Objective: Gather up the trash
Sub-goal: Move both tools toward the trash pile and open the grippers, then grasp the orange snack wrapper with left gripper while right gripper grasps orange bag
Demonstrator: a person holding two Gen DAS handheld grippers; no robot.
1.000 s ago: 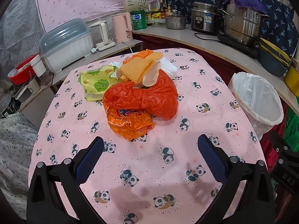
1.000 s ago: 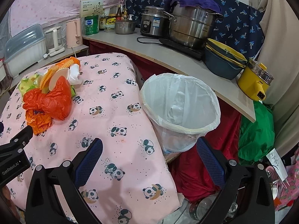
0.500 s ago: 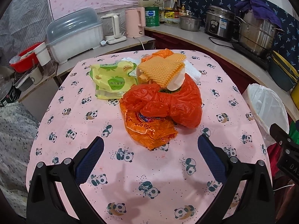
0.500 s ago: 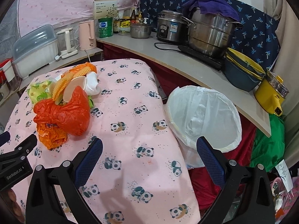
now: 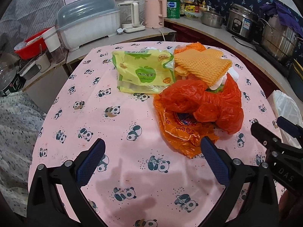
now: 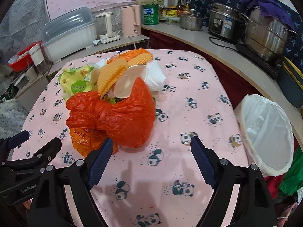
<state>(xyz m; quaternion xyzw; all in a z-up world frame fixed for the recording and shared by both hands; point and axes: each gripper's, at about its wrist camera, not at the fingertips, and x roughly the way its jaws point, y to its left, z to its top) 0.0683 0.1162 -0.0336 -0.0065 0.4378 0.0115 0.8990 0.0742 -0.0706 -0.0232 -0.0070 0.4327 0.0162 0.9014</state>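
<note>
Two pairs of tongs hang over a worktop (image 5: 117,128) covered with a pink cloth with pandas. The left tongs (image 5: 151,162) stand wide and released, with only bare cloth between their blue pads. The right tongs (image 6: 149,158) are also released; their jaws have just been closing a little, and nothing is between them, though the left pad is just in front of the edge of the trash.

All the trash lies in one heap near the middle of the worktop. A red plastic bag (image 6: 121,121), crumpled and knotted, lies on an orange printed wrapper (image 5: 181,134). Behind it is a ribbed orange sheet (image 5: 204,66) that rests tilted on a white paper cup (image 6: 128,81), and a white crumpled tissue (image 6: 155,75) lies beside the cup. A yellow-green snack packet (image 5: 144,71) lies flat at the left of the heap, touching it. Something green shows under the cup, but I cannot tell what it is.

A bin with a white liner (image 6: 269,134) stands just beside the right edge of the worktop, and it seems nearly empty. A pink kettle (image 6: 131,20) and steel pots (image 6: 265,34) stand on the counter behind.
</note>
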